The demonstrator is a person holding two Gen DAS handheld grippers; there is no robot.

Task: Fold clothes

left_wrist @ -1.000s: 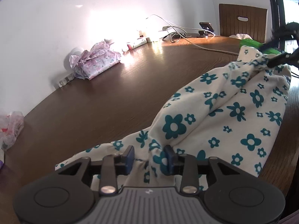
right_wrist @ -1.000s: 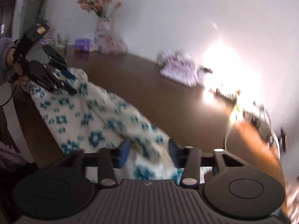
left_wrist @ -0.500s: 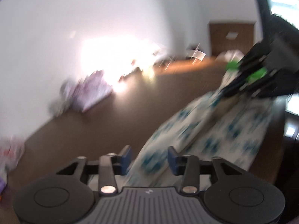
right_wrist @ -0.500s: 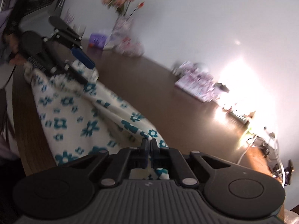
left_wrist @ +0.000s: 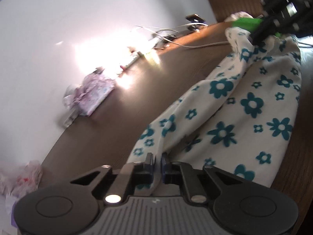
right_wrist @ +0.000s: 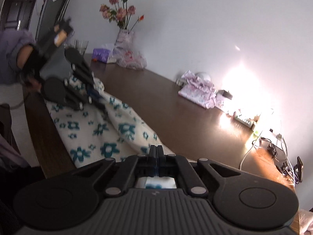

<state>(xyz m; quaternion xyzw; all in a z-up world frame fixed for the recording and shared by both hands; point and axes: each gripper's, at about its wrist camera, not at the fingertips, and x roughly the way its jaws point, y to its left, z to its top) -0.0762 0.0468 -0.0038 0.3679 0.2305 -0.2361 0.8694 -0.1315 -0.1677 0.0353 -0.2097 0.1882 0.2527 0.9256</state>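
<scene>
In the left wrist view, the left gripper (left_wrist: 157,163) has its jaws pinched almost together on a bunched fold of the cream cotton garment printed with teal flowers (left_wrist: 244,113). The cloth runs from there along the near edge of the dark brown wooden bench (left_wrist: 121,117) to the right gripper (left_wrist: 254,37), seen far off at the other end.

In the right wrist view, the right gripper (right_wrist: 156,152) has its jaws fully closed, with a patch of the printed fabric showing behind them. The garment (right_wrist: 101,129) sags between the two tools, slightly slack.

It looks light, limp and prone to creasing, so hems or corners are probably the best holds, kept taut.
</scene>
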